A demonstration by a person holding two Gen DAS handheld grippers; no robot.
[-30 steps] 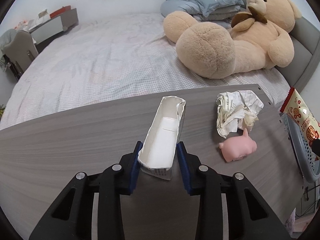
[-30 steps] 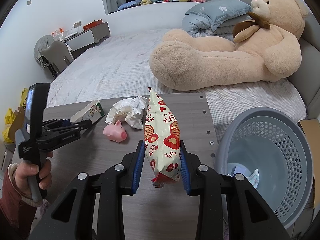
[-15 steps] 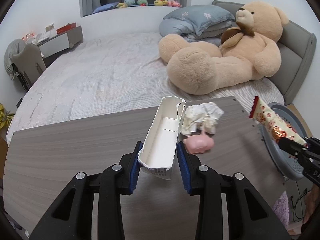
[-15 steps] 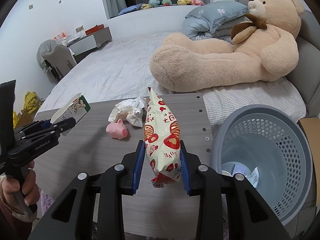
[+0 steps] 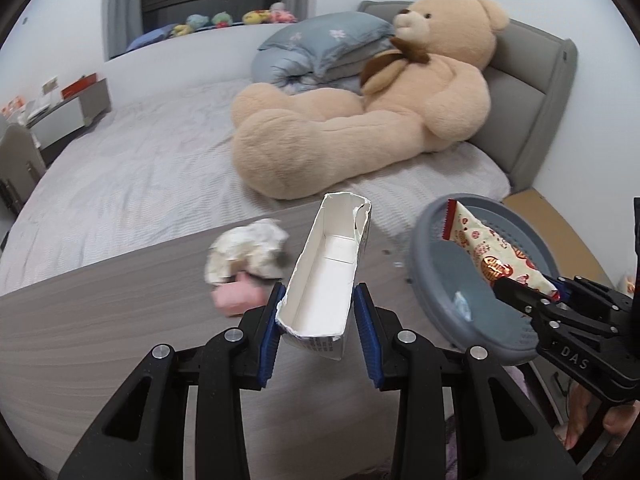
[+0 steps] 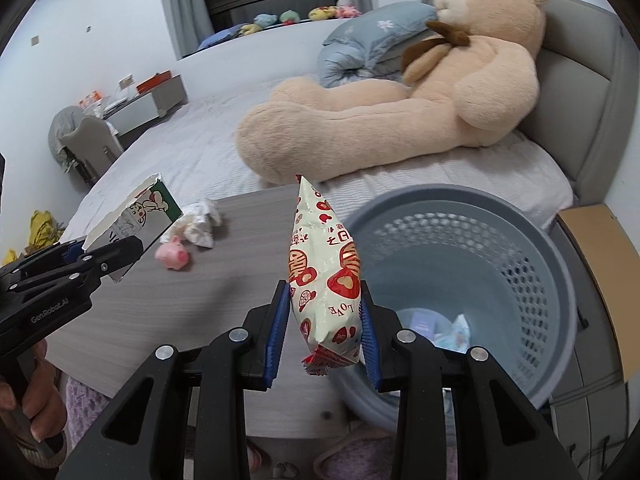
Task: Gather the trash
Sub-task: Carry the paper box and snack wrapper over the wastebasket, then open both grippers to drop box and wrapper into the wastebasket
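Note:
My left gripper (image 5: 318,326) is shut on a torn white carton (image 5: 328,272), held above the wooden table (image 5: 100,320); the carton also shows in the right wrist view (image 6: 134,220). My right gripper (image 6: 322,330) is shut on a white snack bag with red hearts (image 6: 324,268), held at the left rim of the grey basket (image 6: 532,240); in the left wrist view the bag (image 5: 492,252) hangs over the basket (image 5: 428,280). A crumpled paper ball (image 5: 246,250) and a pink pig toy (image 5: 236,298) lie on the table.
Some trash lies at the basket's bottom (image 6: 456,330). A bed (image 5: 140,168) with a big teddy bear (image 5: 360,120) and pillows (image 5: 324,48) lies behind the table. A cardboard box (image 6: 600,268) stands right of the basket.
Both grippers have moved right with their loads. The snack bag now sits over the basket's rim, and the carton has lifted off the table towards the basket.

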